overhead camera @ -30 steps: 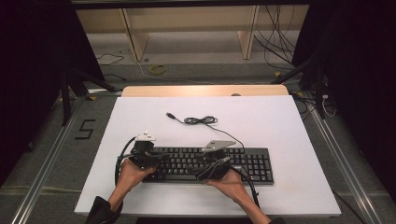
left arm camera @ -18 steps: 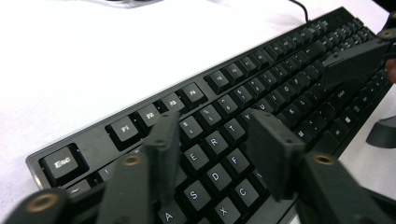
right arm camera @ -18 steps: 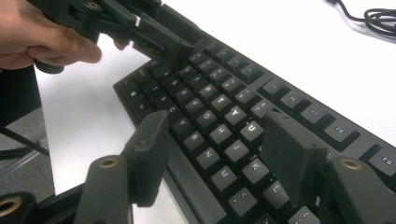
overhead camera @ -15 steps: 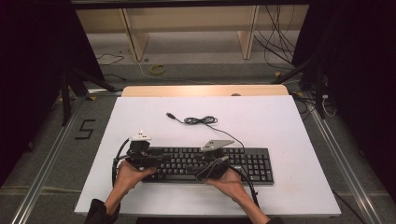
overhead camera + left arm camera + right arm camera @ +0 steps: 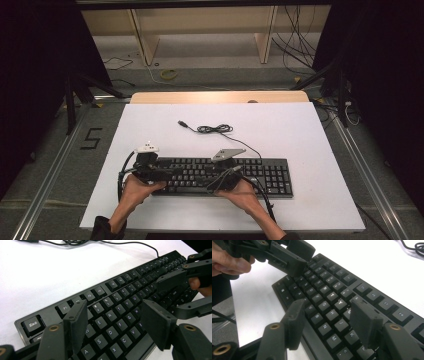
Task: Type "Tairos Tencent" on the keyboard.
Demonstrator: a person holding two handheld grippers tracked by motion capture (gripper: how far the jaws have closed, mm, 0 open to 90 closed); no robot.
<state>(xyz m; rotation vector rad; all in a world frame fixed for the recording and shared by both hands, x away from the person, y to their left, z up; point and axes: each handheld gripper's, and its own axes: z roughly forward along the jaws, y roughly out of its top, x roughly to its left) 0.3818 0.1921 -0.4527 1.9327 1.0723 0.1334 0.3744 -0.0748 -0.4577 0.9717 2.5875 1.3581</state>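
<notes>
Since the earlier frames the left claw (image 5: pixel 167 172) had just spread its jaws, which a second ago sat nearly together over the left end of the keyboard (image 5: pixel 260 172); both hands kept their places. The right claw (image 5: pixel 220 181) had just drawn its jaws in a little, yet they were still apart.

In the left gripper view the left claw (image 5: pixel 113 325) stood with its jaws wide apart above the letter keys, with the keyboard (image 5: pixel 105 302) beneath the gap and the pads pressing on nothing. In the right gripper view the right claw (image 5: pixel 328 322) likewise hung open above the middle rows of the keyboard (image 5: pixel 332 282), gripping nothing, and the left claw (image 5: pixel 294 258) showed farther off over the board's far end.

The black keyboard lay flat on the white worktop (image 5: pixel 300 130), close to its near edge and roughly centred. Its cable (image 5: pixel 215 129) ran from the back edge to a loose coil farther out on the worktop, well apart from both hands. The left hand (image 5: pixel 135 190) and the right hand (image 5: pixel 245 192) came in from the near edge, one at the keyboard's left end, the other near its middle.
</notes>
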